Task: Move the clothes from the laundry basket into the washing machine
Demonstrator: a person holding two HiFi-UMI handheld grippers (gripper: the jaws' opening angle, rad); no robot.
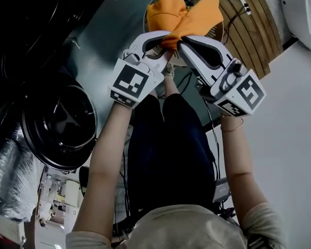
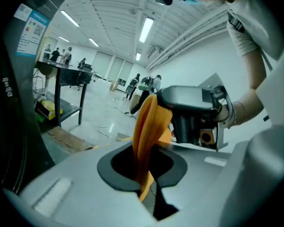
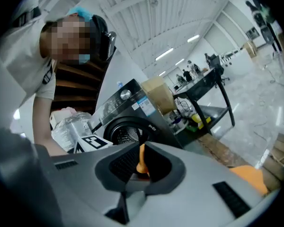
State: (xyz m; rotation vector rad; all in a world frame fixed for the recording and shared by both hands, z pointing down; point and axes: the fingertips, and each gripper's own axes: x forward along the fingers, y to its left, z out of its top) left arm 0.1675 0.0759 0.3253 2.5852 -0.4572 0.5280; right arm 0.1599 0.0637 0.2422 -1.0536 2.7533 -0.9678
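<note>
An orange garment hangs bunched above the round laundry basket at the top of the head view. My left gripper is shut on its lower fold from the left. My right gripper is shut on the same fold from the right, close beside it. In the left gripper view the orange cloth rises from between the pinched jaws of the left gripper, with the right gripper's body just behind it. A small orange tuft shows in the right gripper. The washing machine's open round door lies at the left.
The washing machine's front faces the right gripper view, a crinkled plastic bag beside it. A wooden slatted panel lies right of the basket. The person's dark trousers fill the middle. A black-framed table stands across the hall.
</note>
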